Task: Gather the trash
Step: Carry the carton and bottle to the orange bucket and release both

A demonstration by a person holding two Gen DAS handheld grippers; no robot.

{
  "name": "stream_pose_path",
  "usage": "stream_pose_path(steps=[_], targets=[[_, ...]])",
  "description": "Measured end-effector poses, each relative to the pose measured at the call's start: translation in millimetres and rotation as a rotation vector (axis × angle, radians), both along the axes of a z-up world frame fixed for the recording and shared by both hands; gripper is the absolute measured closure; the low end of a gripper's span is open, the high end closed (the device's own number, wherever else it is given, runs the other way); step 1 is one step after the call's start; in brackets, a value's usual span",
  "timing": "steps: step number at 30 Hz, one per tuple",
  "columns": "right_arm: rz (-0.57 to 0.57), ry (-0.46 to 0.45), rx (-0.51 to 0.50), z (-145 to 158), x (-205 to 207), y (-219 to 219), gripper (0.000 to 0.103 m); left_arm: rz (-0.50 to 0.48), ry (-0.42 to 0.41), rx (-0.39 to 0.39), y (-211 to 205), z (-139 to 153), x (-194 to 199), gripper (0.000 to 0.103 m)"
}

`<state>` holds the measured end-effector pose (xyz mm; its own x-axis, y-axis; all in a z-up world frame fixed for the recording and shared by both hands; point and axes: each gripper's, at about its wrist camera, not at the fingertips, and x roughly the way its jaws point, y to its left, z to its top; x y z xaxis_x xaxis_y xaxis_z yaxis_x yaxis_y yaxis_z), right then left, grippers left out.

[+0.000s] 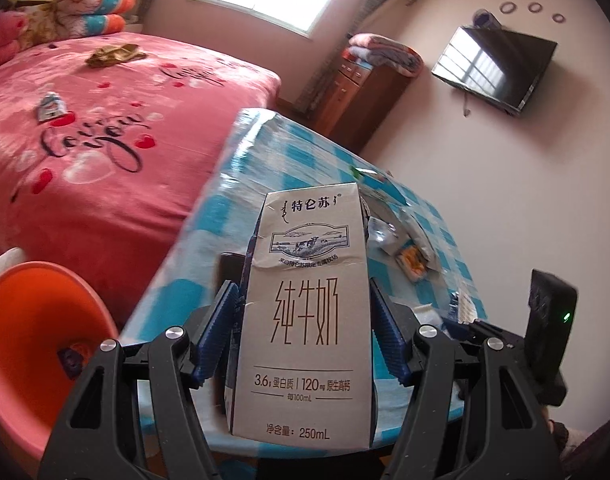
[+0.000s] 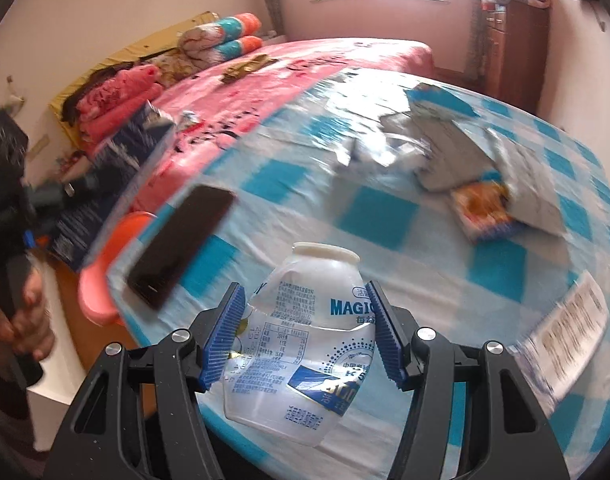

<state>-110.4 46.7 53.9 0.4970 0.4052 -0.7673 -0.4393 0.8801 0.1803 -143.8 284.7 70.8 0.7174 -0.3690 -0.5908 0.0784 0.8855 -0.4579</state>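
My left gripper (image 1: pixel 303 300) is shut on a grey 250 mL milk carton (image 1: pixel 305 312), held upright above the near edge of the blue-checked table (image 1: pixel 265 152). My right gripper (image 2: pixel 305 300) is shut on a crushed white plastic drink bottle (image 2: pixel 305 344) with blue print, held above the table's near edge (image 2: pixel 385 208). An orange bin (image 1: pixel 37 332) stands on the floor left of the table; its rim shows in the right wrist view (image 2: pixel 105 240). More wrappers (image 2: pixel 445 152) lie on the table. The left gripper with the carton (image 2: pixel 117 160) shows blurred at the left.
A dark phone (image 2: pixel 181 240) lies on the table near its left edge. A printed paper (image 2: pixel 565 332) lies at the right. A pink bed (image 1: pixel 105 120) stands behind the table, with small trash (image 1: pixel 51 106) and a crumpled wrapper (image 1: pixel 113 54) on it.
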Motion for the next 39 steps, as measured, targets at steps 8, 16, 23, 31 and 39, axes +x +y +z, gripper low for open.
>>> stream_pose_path(steps=[8, 16, 23, 31, 39], targets=[[0.198, -0.012, 0.069, 37.1, 12.9, 77.4, 0.041, 0.173, 0.026, 0.033, 58.2, -8.1, -25.5, 0.037], [0.41, -0.014, 0.104, 55.5, 11.3, 171.8, 0.041, 0.367, 0.072, 0.052, 121.4, -27.7, -54.8, 0.037], [0.523, 0.0, 0.125, 55.0, 6.3, 238.2, 0.04, 0.477, 0.127, 0.048, 153.3, -51.1, -72.2, 0.037], [0.563, -0.011, 0.15, 39.6, 7.7, 284.6, 0.03, 0.594, 0.213, 0.063, 174.2, -77.5, -80.5, 0.026], [0.454, -0.011, 0.161, 31.4, 18.2, 258.7, 0.013, 0.687, 0.248, 0.123, 184.9, -85.5, -89.5, 0.017]])
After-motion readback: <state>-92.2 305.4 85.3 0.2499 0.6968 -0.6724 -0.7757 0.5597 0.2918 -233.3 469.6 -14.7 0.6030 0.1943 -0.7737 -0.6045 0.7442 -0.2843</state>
